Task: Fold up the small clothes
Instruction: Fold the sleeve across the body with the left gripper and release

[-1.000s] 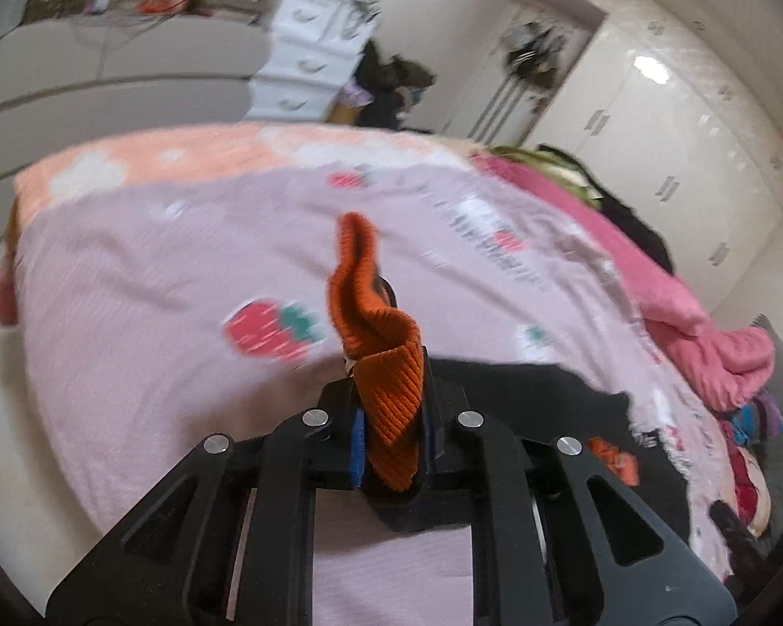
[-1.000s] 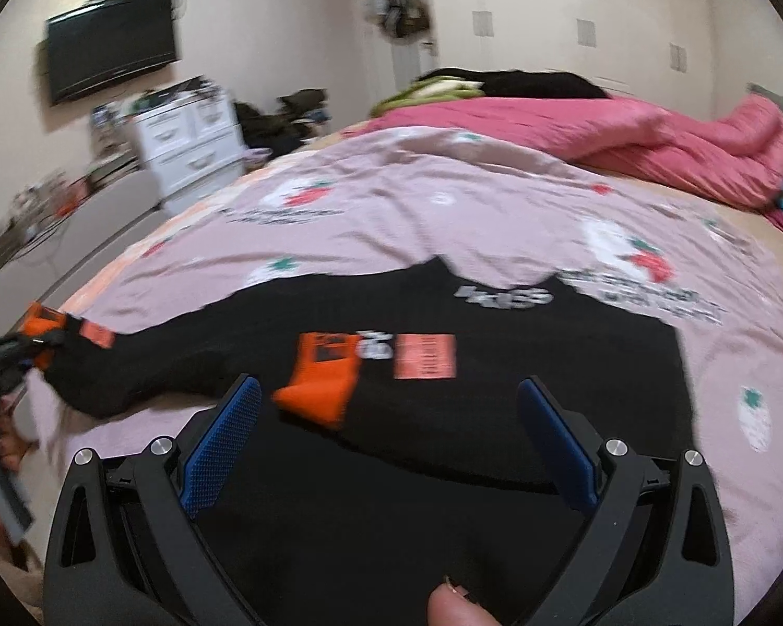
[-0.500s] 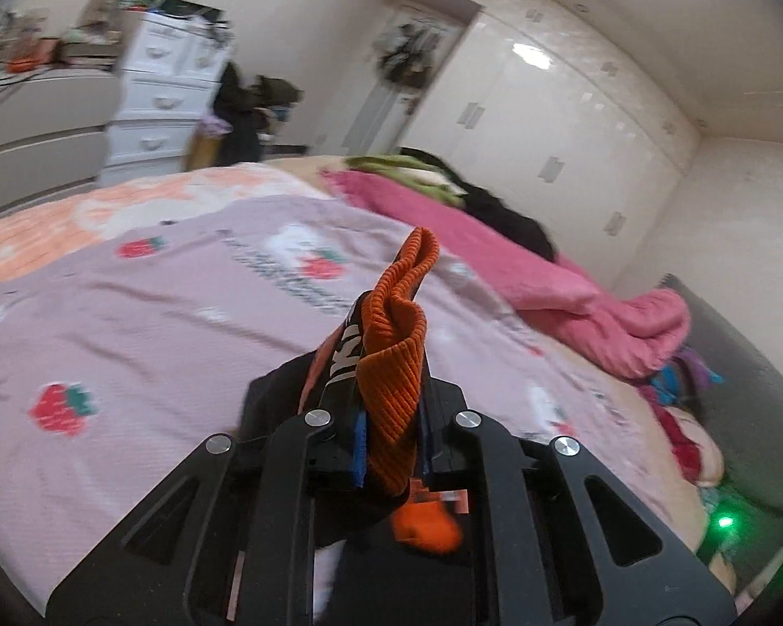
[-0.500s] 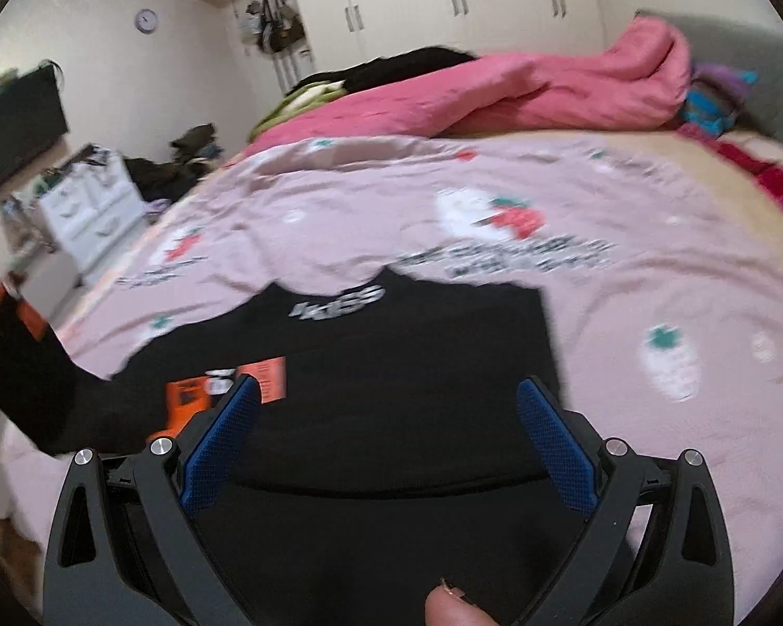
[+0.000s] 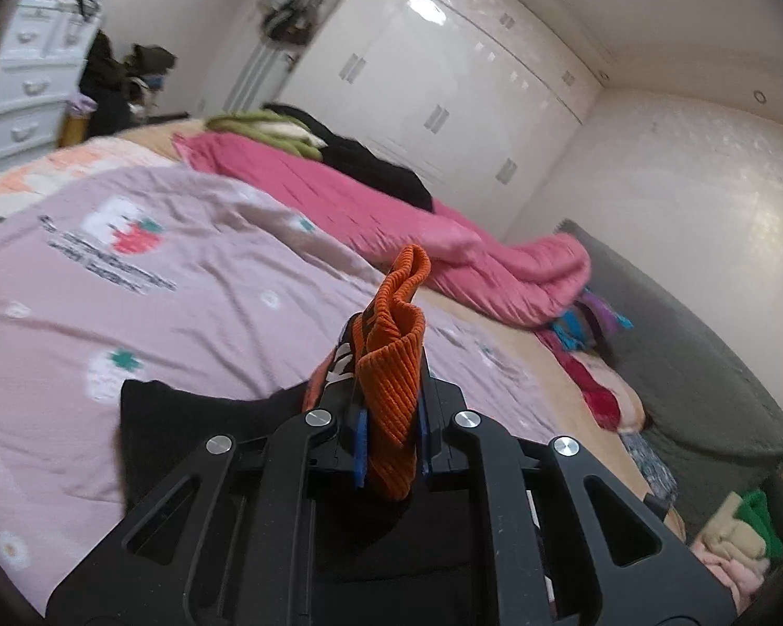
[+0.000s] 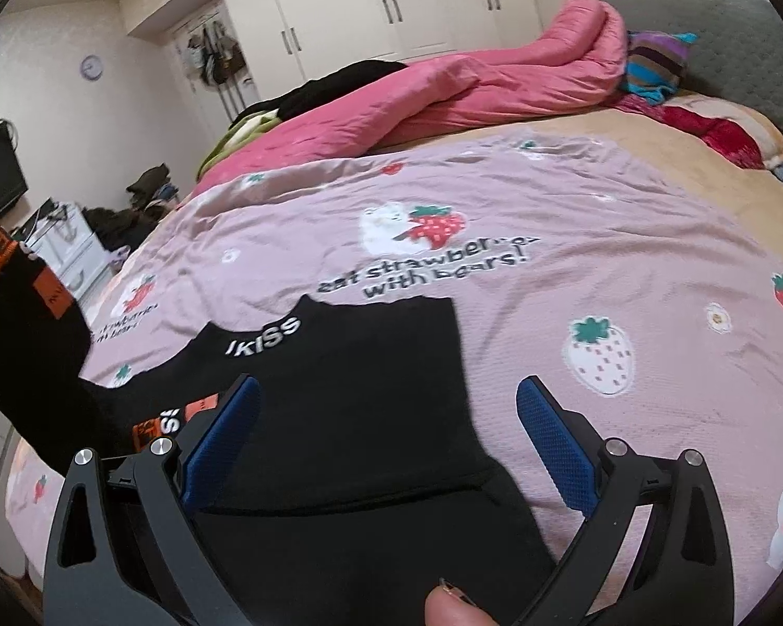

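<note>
A small black sweater (image 6: 350, 417) with white lettering at the collar lies on the pink strawberry bedspread (image 6: 574, 281). My left gripper (image 5: 391, 433) is shut on its orange ribbed cuff (image 5: 396, 365), which sticks up between the blue pads; the black sleeve hangs below it. The right wrist view shows that lifted sleeve (image 6: 21, 344) at the far left, raised off the bed. My right gripper (image 6: 386, 448) stands open just above the sweater's body, with nothing between its fingers. A fingertip (image 6: 451, 608) shows at the bottom edge.
A pink quilt (image 6: 475, 94) is bunched along the far side of the bed, with dark and green clothes beyond it. A grey headboard (image 6: 715, 36) and striped clothes lie at the right. White drawers (image 5: 26, 83) and wardrobes stand past the bed.
My left gripper has lifted the orange cuff and swung it across toward the sweater's body, the sleeve following. My right gripper has slid sideways over the sweater and rolled, still open.
</note>
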Action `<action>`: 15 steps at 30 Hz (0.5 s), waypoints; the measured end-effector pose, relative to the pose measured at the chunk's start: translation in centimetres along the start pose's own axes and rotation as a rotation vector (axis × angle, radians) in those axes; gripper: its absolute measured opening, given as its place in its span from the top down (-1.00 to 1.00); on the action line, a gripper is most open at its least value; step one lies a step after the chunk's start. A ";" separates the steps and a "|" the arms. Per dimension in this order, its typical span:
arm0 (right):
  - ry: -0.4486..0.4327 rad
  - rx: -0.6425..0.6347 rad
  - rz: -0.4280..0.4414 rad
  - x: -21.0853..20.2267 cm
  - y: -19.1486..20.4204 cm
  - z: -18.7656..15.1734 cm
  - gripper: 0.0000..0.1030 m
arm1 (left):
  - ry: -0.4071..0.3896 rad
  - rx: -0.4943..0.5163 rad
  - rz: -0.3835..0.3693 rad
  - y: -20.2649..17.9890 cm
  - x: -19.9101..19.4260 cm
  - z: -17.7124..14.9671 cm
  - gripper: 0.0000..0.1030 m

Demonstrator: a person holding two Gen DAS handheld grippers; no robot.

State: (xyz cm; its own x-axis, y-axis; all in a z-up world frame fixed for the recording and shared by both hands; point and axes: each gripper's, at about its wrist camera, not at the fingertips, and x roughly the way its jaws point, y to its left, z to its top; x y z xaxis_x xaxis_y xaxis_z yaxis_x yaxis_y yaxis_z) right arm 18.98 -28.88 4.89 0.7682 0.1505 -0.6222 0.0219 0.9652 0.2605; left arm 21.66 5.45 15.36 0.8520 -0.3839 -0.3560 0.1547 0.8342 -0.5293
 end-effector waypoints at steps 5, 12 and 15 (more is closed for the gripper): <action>0.003 0.041 -0.037 0.2 -1.8 0.1 -0.90 | 0.088 0.043 -0.025 -1.3 3.3 -2.4 0.87; -0.003 0.082 -0.046 0.0 -3.4 0.3 -0.90 | 0.244 0.046 -0.038 -0.2 7.6 -7.2 0.86; 0.004 0.095 -0.044 0.3 -3.7 0.3 -0.90 | 0.318 0.039 -0.050 0.5 9.1 -9.2 0.83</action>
State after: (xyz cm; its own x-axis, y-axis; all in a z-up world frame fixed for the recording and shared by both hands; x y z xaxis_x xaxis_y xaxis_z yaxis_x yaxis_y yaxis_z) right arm 19.32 -32.41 3.95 0.7624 0.1095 -0.6377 0.1163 0.9464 0.3014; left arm 24.88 -1.29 4.80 0.6446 -0.5245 -0.5562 0.2170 0.8231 -0.5248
